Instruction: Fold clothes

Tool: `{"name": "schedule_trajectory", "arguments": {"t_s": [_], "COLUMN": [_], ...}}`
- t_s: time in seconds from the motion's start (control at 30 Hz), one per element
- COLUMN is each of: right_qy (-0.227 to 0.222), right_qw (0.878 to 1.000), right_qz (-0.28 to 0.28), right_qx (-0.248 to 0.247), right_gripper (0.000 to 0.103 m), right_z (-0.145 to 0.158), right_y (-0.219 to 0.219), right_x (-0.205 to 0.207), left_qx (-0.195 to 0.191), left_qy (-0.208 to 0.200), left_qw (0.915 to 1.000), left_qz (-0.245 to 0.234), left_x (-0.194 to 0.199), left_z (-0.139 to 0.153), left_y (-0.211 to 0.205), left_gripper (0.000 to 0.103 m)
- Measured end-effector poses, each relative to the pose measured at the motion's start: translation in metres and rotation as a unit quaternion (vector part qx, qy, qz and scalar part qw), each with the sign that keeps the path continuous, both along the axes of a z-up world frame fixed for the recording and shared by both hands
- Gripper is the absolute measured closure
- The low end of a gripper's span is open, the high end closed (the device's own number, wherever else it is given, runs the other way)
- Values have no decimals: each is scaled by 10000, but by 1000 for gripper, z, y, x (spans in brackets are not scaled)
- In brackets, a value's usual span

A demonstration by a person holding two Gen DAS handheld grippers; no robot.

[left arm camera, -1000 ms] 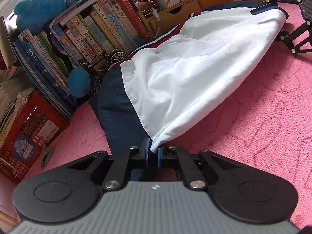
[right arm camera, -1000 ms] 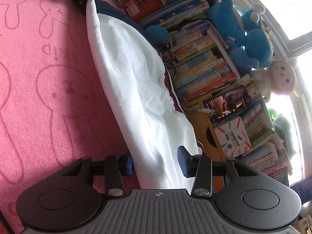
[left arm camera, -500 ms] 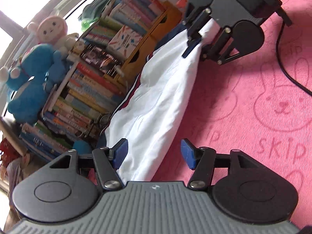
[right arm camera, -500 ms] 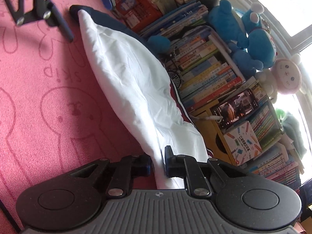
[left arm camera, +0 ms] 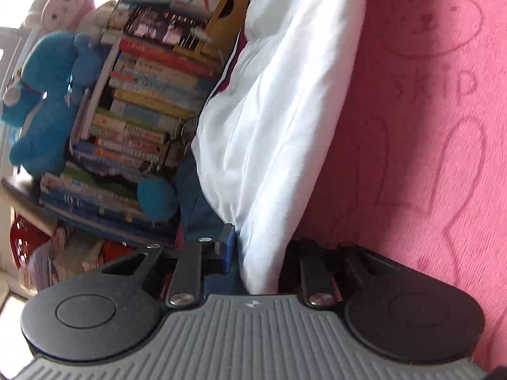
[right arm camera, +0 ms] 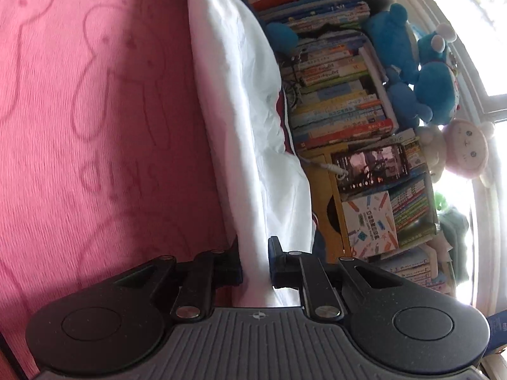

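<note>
Now that the left claw [left arm camera: 258, 255] has reopened, shifted and closed again, its jaws pinch the near corner of the white garment [left arm camera: 279, 110], while the right claw [right arm camera: 255, 262] has closed narrow on the other corner. The garment lies on the pink rabbit-print mat [left arm camera: 427, 126], its far edge against the stacked books [left arm camera: 149, 95]. With 2 corners gripped, a fold looks ready.

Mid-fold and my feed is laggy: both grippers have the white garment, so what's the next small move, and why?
Probably carry both ends together across toward the pink blanket to lay the fold. The left gripper, its jaws just closing, pinches one end of the white garment; the right gripper pinches the other end, and the cloth hangs bunched beside the bookshelf.
</note>
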State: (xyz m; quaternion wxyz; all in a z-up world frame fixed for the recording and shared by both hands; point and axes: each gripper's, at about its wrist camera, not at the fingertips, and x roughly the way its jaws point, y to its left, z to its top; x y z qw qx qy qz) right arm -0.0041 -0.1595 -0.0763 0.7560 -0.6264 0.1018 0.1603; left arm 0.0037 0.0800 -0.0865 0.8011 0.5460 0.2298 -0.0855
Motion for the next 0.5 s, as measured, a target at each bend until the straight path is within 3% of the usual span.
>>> {"name": "schedule_trajectory", "arguments": {"t_s": [0.07,0.13,0.23,0.33,0.5], "right_qy": [-121,-171,-121,-211,-473], "right_qw": [9992,9983,9983,9962,9937], "right_qz": [36,31,-149,-135,-36], "right_qx": [-382,-564,-554,-828,-1017], "right_gripper": [85,86,86,92,95], "right_z": [-8,-14,-15,-19,-5], "right_y": [-10,-12,-8,-7,-14], "right_x": [5,11,21,19,2], "left_qx": [-24,212,275,410,226], "left_qy": [17,-134,-237,-406,-598], "left_qw": [10000,9997,9993,9983,9979], "left_qz": [50,-17,15,-50,-138], "left_x": [2,2,4,-2,-21], "left_z": [-2,-11,-13,-14,7], "left_y": [-1,-9,-10,-8,-5], "left_gripper": [93,102,100,99,99]}}
